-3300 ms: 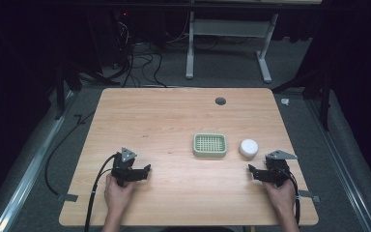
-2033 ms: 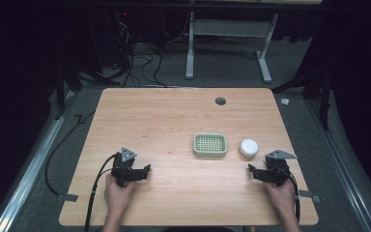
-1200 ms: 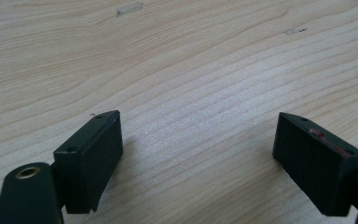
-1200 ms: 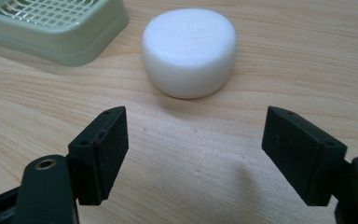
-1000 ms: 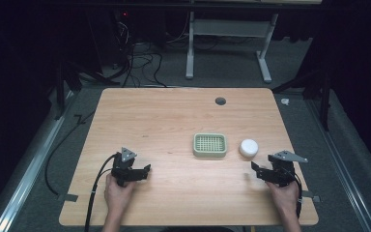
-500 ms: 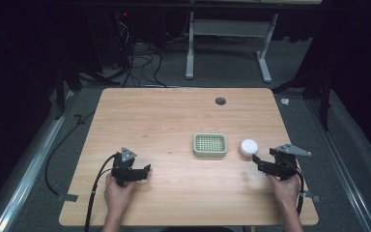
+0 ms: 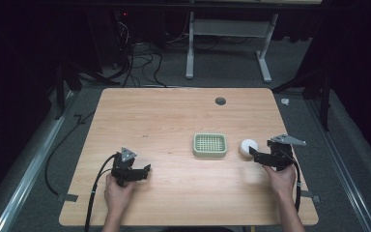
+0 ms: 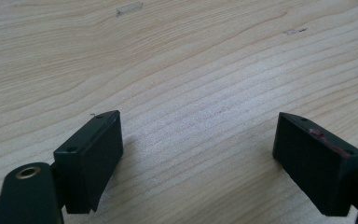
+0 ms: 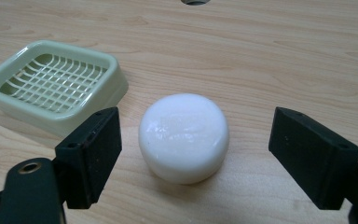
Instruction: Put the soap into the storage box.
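Dark floor with tangled cables and a white desk frame lies beyond the pale wooden counter, which has a small round cable hole near its far edge at about 12 o'clock. Just right of the counter's middle sits a pale green soap dish with a slotted grid insert; nothing lies in it. At 3 o'clock from the dish, just beside it but apart, a round white soap bar rests flat on the wood.

In the right gripper view the dish's left corner is cut off by the frame edge, and the near left finger covers part of its front wall. From the high view the bar is too small to show any surface detail. The person's forearms are cut off by the bottom edge of that view.

The right gripper reaches toward the bar from about 4 o'clock. Its fingers have just been opening and stand wide and released, one on each side of the bar; in the right gripper view the bar lies between them, nearer the left finger, with clear wood on both sides and no contact.

The left gripper rests at about 8 o'clock on the counter, well apart from dish and bar, its fingers spread over bare wood, holding nothing.
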`<action>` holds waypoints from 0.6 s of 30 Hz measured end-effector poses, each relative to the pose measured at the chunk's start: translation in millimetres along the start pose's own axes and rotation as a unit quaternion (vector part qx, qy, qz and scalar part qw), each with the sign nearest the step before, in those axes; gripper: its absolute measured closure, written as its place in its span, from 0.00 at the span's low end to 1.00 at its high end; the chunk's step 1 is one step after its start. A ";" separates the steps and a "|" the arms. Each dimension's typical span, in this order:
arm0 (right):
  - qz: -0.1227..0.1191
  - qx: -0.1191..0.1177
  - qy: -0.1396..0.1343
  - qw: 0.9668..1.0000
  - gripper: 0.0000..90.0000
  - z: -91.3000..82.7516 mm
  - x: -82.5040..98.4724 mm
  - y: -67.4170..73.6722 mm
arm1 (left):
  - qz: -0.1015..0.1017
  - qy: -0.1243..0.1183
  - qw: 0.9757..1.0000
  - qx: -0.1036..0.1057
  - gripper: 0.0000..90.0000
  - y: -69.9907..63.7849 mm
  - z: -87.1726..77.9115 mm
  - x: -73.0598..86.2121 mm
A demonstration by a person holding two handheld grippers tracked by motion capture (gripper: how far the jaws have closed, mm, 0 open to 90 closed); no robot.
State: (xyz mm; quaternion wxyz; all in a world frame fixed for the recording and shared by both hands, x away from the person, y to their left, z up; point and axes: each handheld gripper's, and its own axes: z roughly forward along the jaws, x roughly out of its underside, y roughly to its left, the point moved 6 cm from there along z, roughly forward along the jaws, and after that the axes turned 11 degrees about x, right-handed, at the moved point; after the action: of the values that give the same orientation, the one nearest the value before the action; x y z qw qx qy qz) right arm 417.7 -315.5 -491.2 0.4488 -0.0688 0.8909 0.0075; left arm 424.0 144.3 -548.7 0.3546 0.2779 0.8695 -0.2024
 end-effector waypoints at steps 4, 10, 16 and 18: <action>-0.004 -0.002 0.004 1.000 0.18 7.6 -2.0 2.6 | 0.000 0.000 1.000 0.000 0.18 0.2 -0.1 0.0; -0.003 -0.006 0.024 1.000 0.17 20.3 3.3 5.5 | 0.000 0.000 1.000 0.000 0.18 0.0 0.0 0.0; -0.005 -0.004 0.027 1.000 0.16 27.4 4.8 8.5 | 0.000 0.000 1.000 0.000 0.18 0.0 0.1 0.0; -0.005 0.000 0.032 0.999 0.15 31.8 6.4 9.8 | 0.000 0.000 1.000 0.000 0.18 -0.1 0.1 0.0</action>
State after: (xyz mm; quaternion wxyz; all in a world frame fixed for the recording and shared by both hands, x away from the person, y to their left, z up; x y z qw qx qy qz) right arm 438.1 -304.2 -515.8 0.4199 -0.0736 0.9046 0.0027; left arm 424.0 144.3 -548.7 0.3547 0.2782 0.8695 -0.2018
